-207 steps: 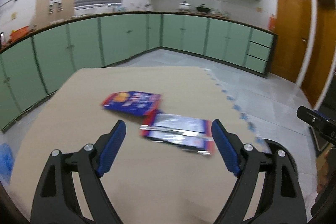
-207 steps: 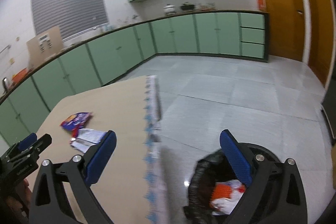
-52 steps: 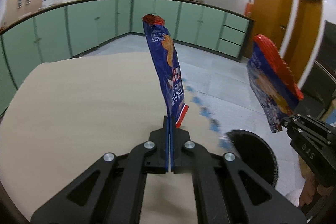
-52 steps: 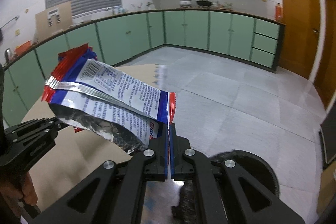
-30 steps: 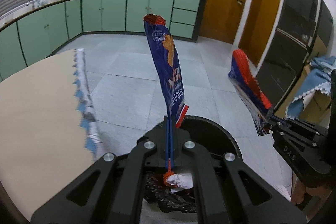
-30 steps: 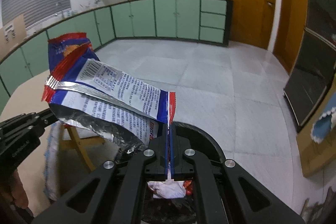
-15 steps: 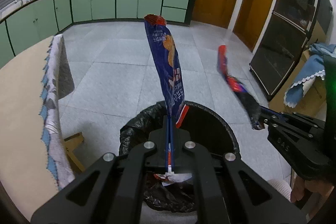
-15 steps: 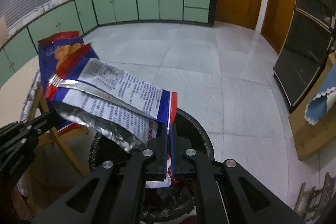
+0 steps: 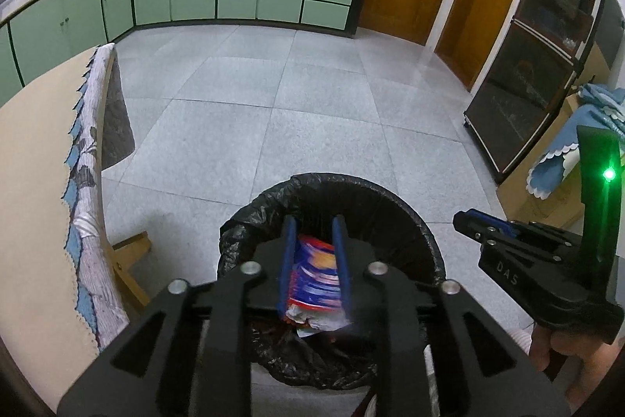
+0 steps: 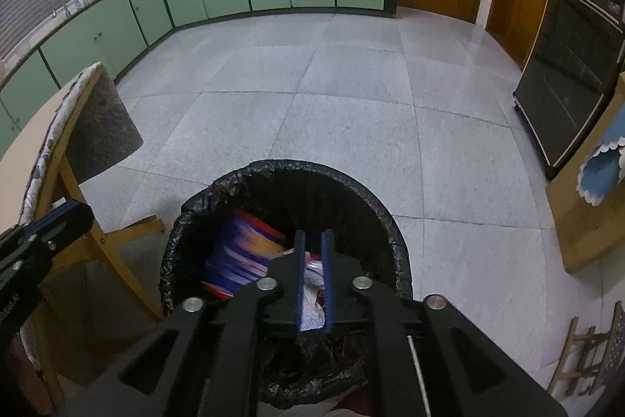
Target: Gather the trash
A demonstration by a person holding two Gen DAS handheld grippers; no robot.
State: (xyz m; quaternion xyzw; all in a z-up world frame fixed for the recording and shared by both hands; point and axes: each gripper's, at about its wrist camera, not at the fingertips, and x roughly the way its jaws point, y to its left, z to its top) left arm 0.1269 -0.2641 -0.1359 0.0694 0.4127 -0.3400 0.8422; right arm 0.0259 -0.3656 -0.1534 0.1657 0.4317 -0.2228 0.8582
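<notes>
I have both grippers over the black-lined trash bin [image 9: 394, 198]. The left gripper [image 9: 312, 262] and right gripper [image 10: 313, 276] have just been opening and grip nothing. The blue snack wrapper [image 10: 238, 256] is blurred inside the bin.

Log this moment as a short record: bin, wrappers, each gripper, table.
bin: trash bin on the tiled floor, lined with a black bag, below both grippers
wrappers: blue snack wrapper, motion-blurred, inside the bin; the second cannot be told apart
left gripper: jaws just opened, nothing gripped
right gripper: jaws just opened, nothing gripped
table: beside the bin, cloth-covered
</notes>
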